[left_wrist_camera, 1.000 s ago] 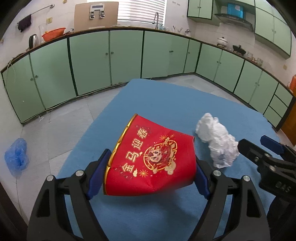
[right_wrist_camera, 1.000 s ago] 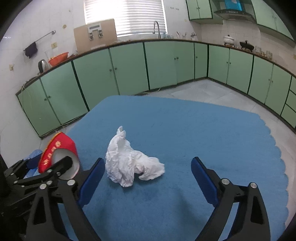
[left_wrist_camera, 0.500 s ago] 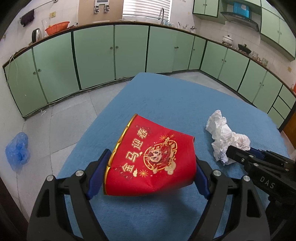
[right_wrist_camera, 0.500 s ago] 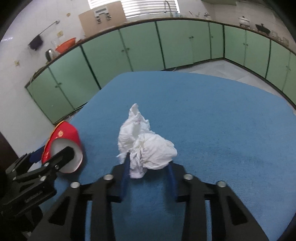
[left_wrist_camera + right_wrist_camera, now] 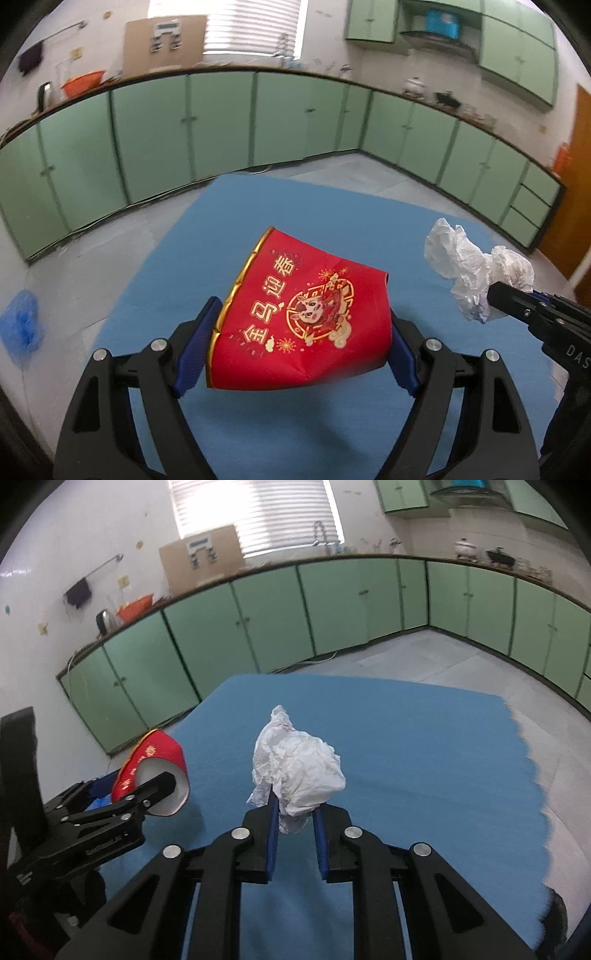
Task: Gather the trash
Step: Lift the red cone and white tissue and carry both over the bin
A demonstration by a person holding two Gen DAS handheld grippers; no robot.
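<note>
My left gripper (image 5: 295,332) is shut on a red paper cup (image 5: 303,317) with gold rim and Chinese print, held on its side above the blue table cloth (image 5: 295,206). The cup also shows in the right wrist view (image 5: 155,771), mouth toward the right. My right gripper (image 5: 294,812) is shut on a crumpled white paper wad (image 5: 295,768) and holds it above the cloth. The wad also shows in the left wrist view (image 5: 472,273), to the right of the cup.
Green cabinets (image 5: 184,129) line the far walls around a grey tiled floor. A blue plastic bag (image 5: 18,325) lies on the floor at the left. The cloth's scalloped right edge (image 5: 532,760) borders the floor.
My right gripper closed on the paper wad and lifted it off the cloth. My left gripper kept hold of the red cup and rose a little.
</note>
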